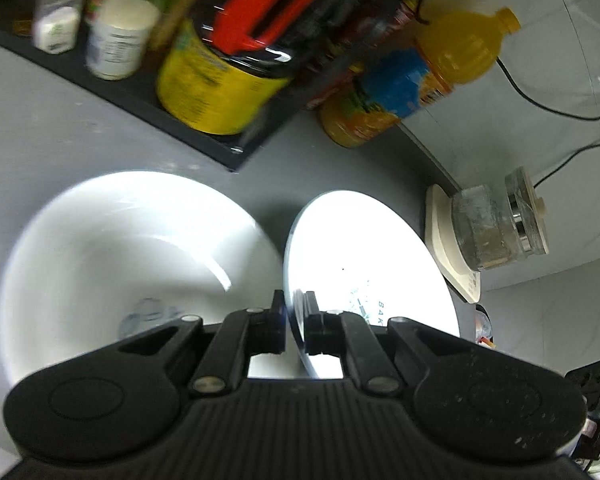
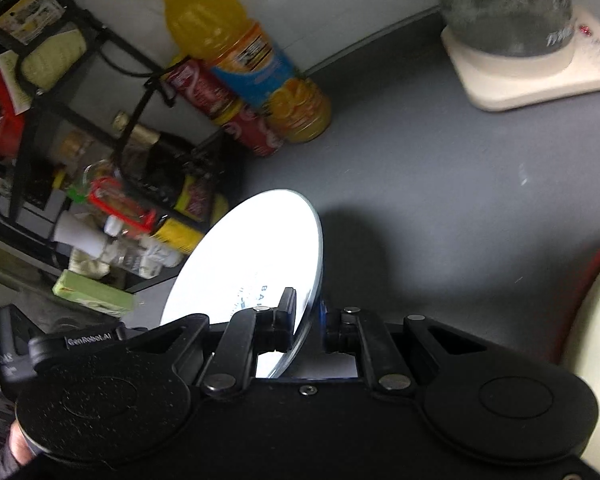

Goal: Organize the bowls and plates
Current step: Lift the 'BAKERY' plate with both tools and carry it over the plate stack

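In the left wrist view my left gripper (image 1: pixel 294 316) is shut on the rim of a white plate (image 1: pixel 364 256), held tilted on edge above the grey counter. A large white bowl (image 1: pixel 112 264) sits on the counter just left of it. In the right wrist view my right gripper (image 2: pixel 309 320) is shut on the rim of another white plate (image 2: pixel 260 256) with blue lettering, held tilted above the counter.
A black rack (image 1: pixel 148 96) holds jars and bottles at the back. An orange juice bottle (image 1: pixel 420 76) and a red can (image 2: pixel 228 108) stand by the wall. A glass jar on a cream base (image 1: pixel 492 232) stands right. A red-rimmed cream dish (image 2: pixel 596 320) sits at the right edge.
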A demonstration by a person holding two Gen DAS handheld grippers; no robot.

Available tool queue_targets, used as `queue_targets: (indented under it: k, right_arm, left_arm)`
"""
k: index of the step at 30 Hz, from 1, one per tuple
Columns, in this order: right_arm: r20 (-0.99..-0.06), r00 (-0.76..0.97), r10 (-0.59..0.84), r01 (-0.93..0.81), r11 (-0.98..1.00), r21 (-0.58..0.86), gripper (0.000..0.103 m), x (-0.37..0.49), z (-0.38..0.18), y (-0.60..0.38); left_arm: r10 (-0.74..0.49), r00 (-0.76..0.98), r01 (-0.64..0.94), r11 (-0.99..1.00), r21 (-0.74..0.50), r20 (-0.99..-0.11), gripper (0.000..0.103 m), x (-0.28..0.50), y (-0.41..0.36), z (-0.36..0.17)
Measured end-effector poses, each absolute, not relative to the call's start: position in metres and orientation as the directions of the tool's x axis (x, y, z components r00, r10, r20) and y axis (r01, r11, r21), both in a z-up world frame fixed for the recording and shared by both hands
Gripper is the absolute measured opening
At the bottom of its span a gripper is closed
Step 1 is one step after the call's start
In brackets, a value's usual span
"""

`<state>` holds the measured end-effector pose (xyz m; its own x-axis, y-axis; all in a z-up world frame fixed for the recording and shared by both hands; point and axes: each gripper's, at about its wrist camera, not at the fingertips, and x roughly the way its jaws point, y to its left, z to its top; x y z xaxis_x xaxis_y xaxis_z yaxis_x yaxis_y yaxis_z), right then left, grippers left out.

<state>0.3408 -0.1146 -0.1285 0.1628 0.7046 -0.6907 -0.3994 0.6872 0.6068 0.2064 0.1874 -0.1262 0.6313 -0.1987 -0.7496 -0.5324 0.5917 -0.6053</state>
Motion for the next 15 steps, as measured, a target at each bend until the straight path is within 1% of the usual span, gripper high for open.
queue_targets:
  k: [6, 10, 15]
  right_arm:
    - [-0.661, 0.11, 0.742, -0.39, 0.644, 0.658, 0.012, 0.323, -0.135, -0.096]
    - [-0.66, 0.084, 0.746, -0.378, 0.637, 0.672, 0.012, 0.314, -0.141, -0.086]
    - [-0.678, 0.069, 0.732, -0.395, 0.645, 0.655, 0.012, 0.305, -0.146, -0.076]
  left_arm:
    - [-0.184, 0.636, -0.565, 0.55, -0.615, -0.749, 0.005, 0.174, 0.211, -0.133]
    - [-0.173, 0.628, -0.588, 0.533, -0.609, -0.758, 0.005, 0.162, 0.221, -0.139]
    - [-0.174, 0.617, -0.605, 0.518, -0.604, -0.768, 0.005, 0.152, 0.229, -0.147]
